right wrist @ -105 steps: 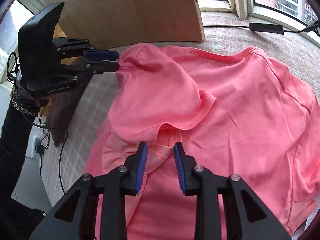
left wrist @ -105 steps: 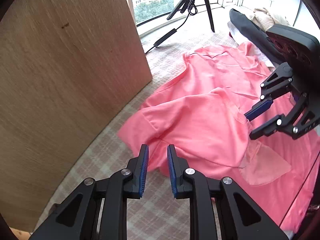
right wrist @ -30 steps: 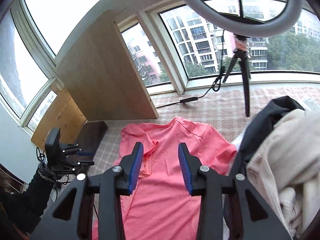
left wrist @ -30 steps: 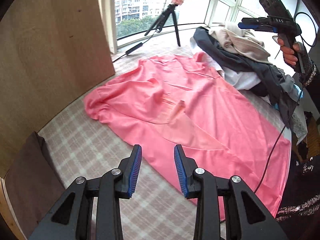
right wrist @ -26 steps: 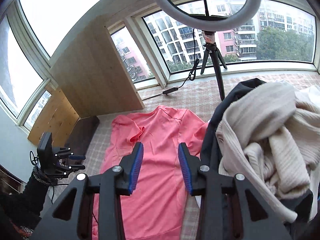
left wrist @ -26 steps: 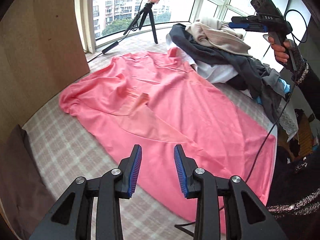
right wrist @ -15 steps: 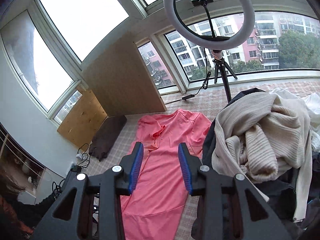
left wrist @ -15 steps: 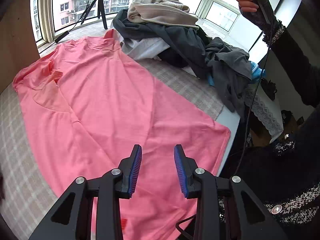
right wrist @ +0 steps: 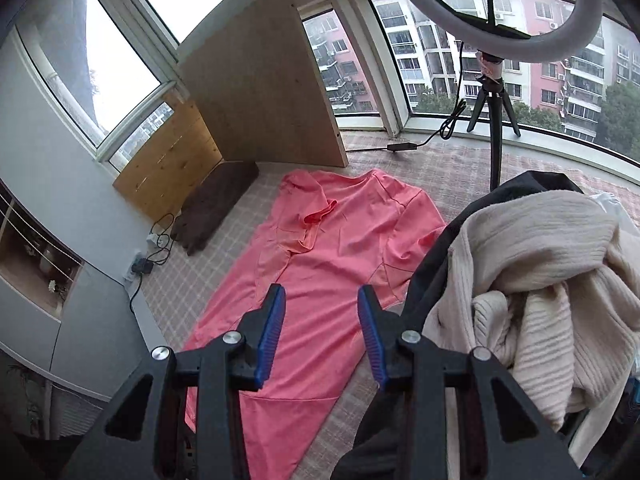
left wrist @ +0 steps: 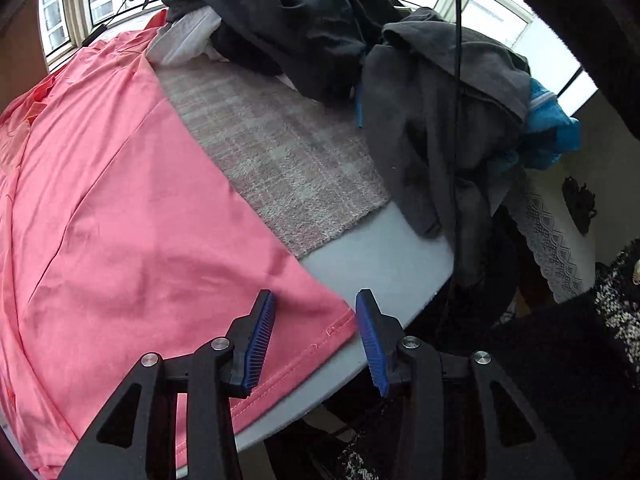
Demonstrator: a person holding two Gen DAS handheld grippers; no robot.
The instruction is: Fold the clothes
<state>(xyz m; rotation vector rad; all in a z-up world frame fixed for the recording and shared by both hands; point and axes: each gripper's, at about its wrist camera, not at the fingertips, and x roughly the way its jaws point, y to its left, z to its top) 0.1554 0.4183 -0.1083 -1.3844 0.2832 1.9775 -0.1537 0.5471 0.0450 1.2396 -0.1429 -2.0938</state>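
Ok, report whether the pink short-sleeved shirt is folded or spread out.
Mostly spread: the pink short-sleeved shirt lies flat along the checked mat, with only one sleeve turned in over the chest.

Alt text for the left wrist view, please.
The left gripper, its fingers opening, hangs over the hem corner of a pink garment spread on a plaid cloth; nothing is gripped. Behind lies a pile of dark clothes.

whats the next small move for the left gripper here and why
Probably lower the left gripper onto the hem corner of the pink shirt and close on it. Its jaws are opening with nothing pinched, that corner lies just between them at the table edge, and the shirt lies spread flat.
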